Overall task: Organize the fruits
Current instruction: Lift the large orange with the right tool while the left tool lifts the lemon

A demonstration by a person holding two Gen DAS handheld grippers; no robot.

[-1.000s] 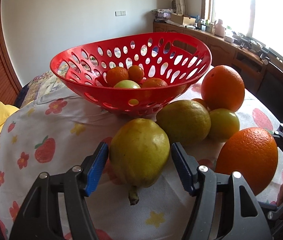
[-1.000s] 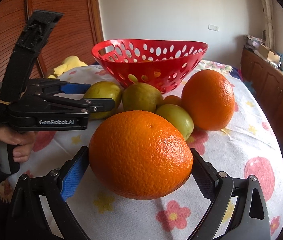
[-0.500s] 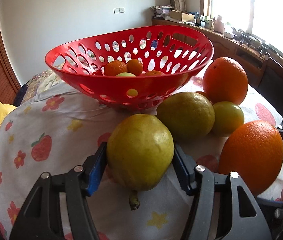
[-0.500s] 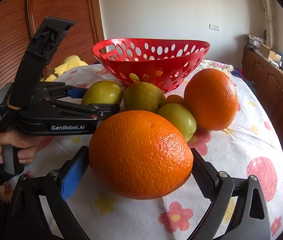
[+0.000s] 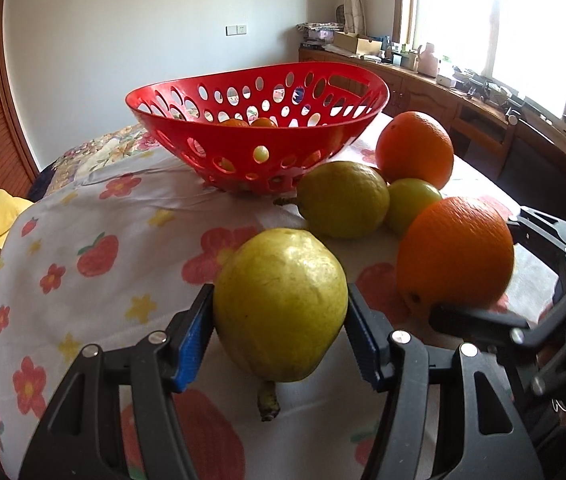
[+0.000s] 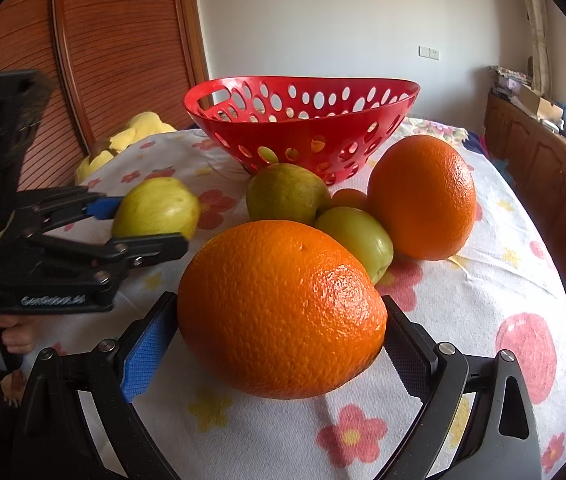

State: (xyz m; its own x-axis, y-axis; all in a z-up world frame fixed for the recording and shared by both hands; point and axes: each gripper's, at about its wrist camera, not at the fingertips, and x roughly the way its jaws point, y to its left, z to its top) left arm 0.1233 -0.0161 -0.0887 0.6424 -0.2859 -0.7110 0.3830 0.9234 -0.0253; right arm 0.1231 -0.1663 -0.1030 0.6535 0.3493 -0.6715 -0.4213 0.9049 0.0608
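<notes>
Left wrist view: left tongs (image 5: pixel 281 334) clamp the pear (image 5: pixel 281 306) (stem toward camera); right tongs (image 6: pixel 279 350) clamp the near orange (image 6: pixel 281 308), red basket (image 6: pixel 303 128) beyond.

Bare cloth (image 5: pixel 95 216) lies open left of the red basket (image 5: pixel 259 136). To its right, a pear (image 5: pixel 343 204), a green fruit (image 5: pixel 413 204) and an orange (image 5: pixel 415 154) crowd together, touching, blocking that side.
</notes>
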